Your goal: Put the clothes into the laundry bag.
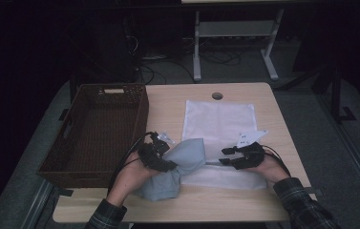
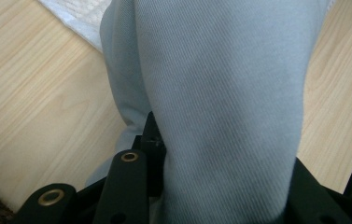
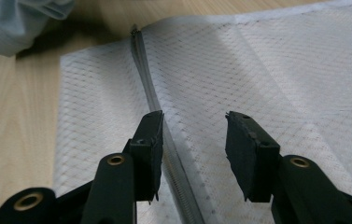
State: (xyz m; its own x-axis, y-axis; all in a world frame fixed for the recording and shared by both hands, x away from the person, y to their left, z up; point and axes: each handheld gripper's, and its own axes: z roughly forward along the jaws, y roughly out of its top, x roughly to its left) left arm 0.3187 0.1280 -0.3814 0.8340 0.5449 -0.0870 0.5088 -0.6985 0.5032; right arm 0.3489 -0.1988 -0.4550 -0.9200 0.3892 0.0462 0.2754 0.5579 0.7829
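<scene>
A wicker basket sits at the worktop's left edge. Near the front edge, the left gripper pinches a grey-blue garment in its jaws. The right gripper, jaws spread, hovers over the white mesh laundry bag by its zipper.

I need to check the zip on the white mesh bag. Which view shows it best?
The right gripper view: the zip runs up the white mesh bag close beside the right gripper. In the high view the bag shows whole, its zip too small to make out. The left gripper view catches just a corner of the bag.
</scene>
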